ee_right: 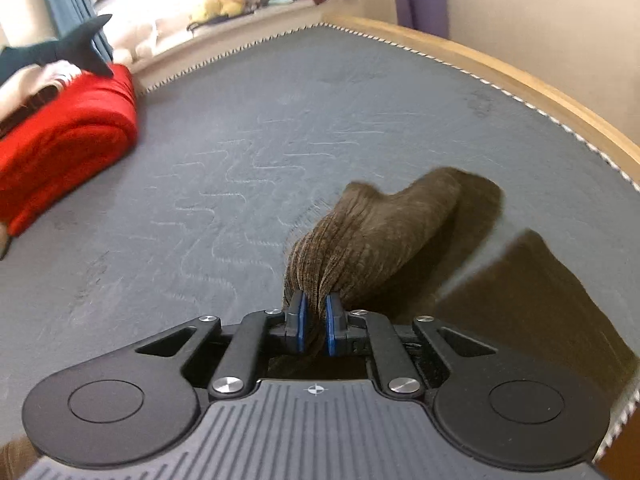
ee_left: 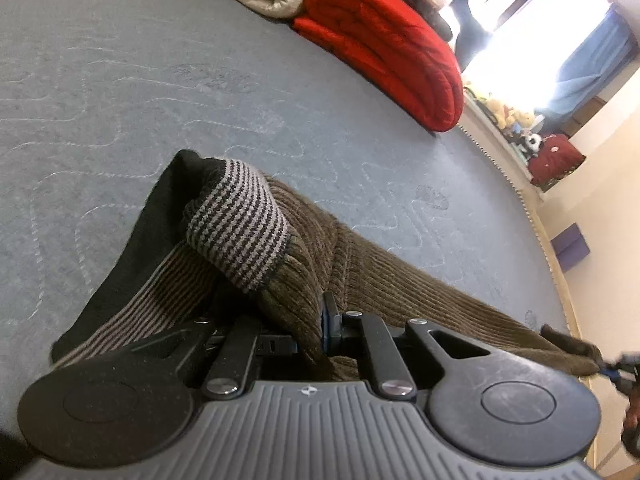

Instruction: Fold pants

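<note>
1. Left wrist view: the left gripper point(ee_left: 310, 332), low in the frame, has its jaws clamped on the waist end of the brown corduroy pants point(ee_left: 360, 264). The striped knit waistband point(ee_left: 240, 232) flops open above it, mid-frame.
2. Right wrist view: the right gripper point(ee_right: 315, 330) pinches a bunched leg end of the pants point(ee_right: 372, 236) between its blue pads point(ee_right: 302, 322). The cloth trails toward the right of the frame, lifted off the grey mattress point(ee_right: 240, 140).
3. Risk: the right-hand bite looks narrow and holds a thick wad of cloth, so a quick pull could slide it out and drop the leg in a heap.
4. Risk: the waistband is turned over and slack, so a fold laid now would likely trap a twist.
5. Risk: the right view is blurred, suggesting speed. The swinging leg could land crooked, or near the mattress edge at upper right.
6. The red blanket point(ee_left: 384, 44), upper right in the left view, lies well apart.
</note>
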### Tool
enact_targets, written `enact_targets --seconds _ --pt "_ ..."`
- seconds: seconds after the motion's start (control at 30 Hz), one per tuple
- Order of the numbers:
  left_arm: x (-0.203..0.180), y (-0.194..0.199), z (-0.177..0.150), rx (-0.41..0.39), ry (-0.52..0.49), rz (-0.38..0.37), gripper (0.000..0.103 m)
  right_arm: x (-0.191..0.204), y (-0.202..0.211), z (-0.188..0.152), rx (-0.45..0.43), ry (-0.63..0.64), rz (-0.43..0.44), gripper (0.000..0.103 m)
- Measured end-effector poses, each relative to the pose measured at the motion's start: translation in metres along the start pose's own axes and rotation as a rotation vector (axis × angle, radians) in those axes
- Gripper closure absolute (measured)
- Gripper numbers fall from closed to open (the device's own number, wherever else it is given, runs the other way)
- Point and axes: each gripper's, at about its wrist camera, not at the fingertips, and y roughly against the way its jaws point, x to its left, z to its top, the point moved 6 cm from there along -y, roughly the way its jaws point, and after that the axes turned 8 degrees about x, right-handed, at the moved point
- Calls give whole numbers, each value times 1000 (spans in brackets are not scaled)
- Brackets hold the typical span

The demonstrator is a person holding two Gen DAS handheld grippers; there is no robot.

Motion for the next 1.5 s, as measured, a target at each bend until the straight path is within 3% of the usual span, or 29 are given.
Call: enact_targets --seconds 0.17,0.33,0.53,0.63,0.67,0.7,0.77,0.83,0.97,1.13,1.27,1.37,1.4,1.5 --pt "-5 25 -18 10 -16 117 93 -40 24 -60 41 -30 0 93" --pt "0 22 -40 63 8 236 88 -76 -5 -118 261 -73 -68 94" --pt "12 18 -39 25 87 231 69 -104 18 -80 74 -70 -80 91" --pt "11 16 -41 8 72 247 62 -112 24 -53 0 -44 -43 80" --pt "9 15 -41 6 63 253 61 -112 21 -46 -10 -24 -24 71" --pt "8 14 -42 6 54 259 60 -108 15 -39 -10 1 -6 62" --pt "7 14 -43 4 46 266 60 -101 0 -30 6 55 16 57" --pt "5 14 -44 0 42 270 60 -92 -19 -26 28 86 17 57" --pt "-2 10 -42 -6 26 282 60 -76 -57 -24 152 33 40 57" --pt "0 11 -39 -8 52 271 60 -61 -71 -25 164 108 -122 57" --pt "6 14 -38 -11 73 262 60 -62 -77 -27 181 91 -121 59" --pt "7 15 -38 -6 77 262 60 -60 -72 -28 148 131 -148 89" --pt "7 15 -39 -5 74 265 60 -63 -63 -28 125 129 -147 94" --pt "3 16 -39 -7 59 274 71 -75 -43 -26 58 73 -119 96"
